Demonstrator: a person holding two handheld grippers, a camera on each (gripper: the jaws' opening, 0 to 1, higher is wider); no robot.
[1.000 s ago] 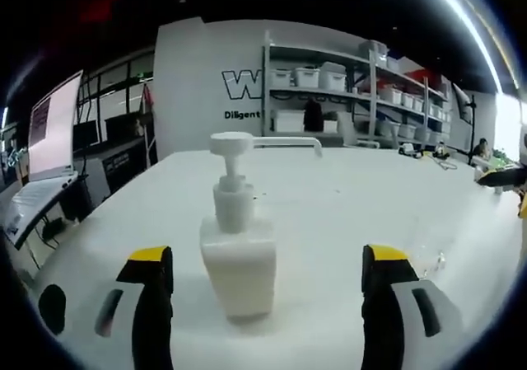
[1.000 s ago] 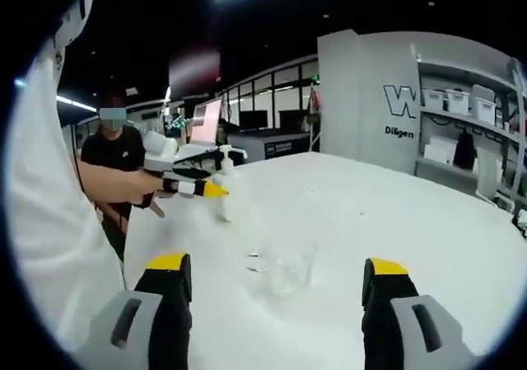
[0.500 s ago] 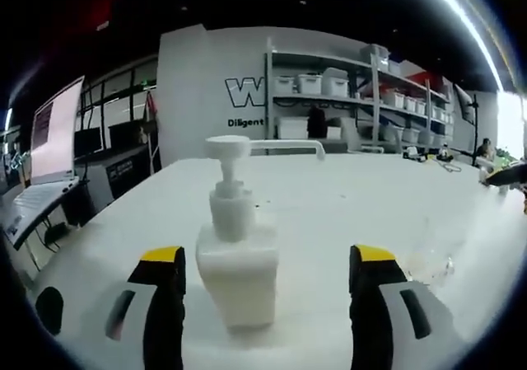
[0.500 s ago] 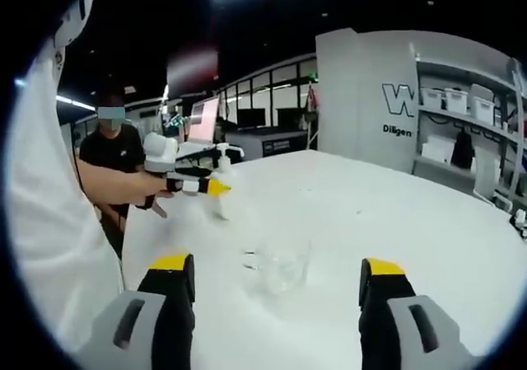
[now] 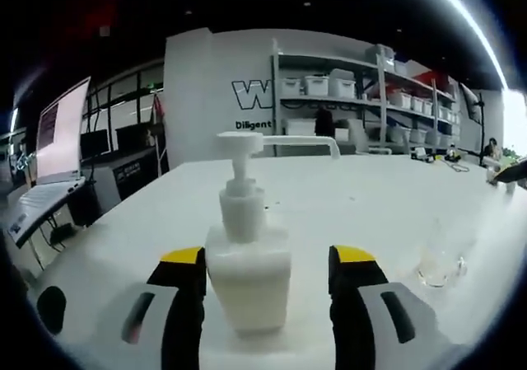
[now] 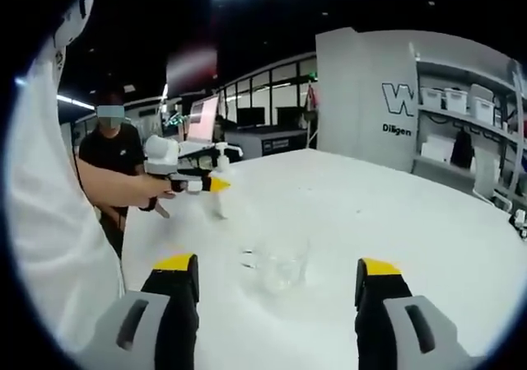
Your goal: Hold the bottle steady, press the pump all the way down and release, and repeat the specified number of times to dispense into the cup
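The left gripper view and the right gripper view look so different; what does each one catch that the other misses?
The left gripper view alone gives the open laptop at the table's side. The right gripper view alone gives a person's hand holding the left gripper by the pump bottle, and a bystander in black. Both share the bottle, the clear cup, the white table and the storage shelves.

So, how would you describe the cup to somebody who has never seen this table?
Find the big white table in front of the storage shelves. On it stands a white pump bottle, between the jaws of the left gripper. The cup stands apart from the bottle, and it is the only clear, see-through thing there.
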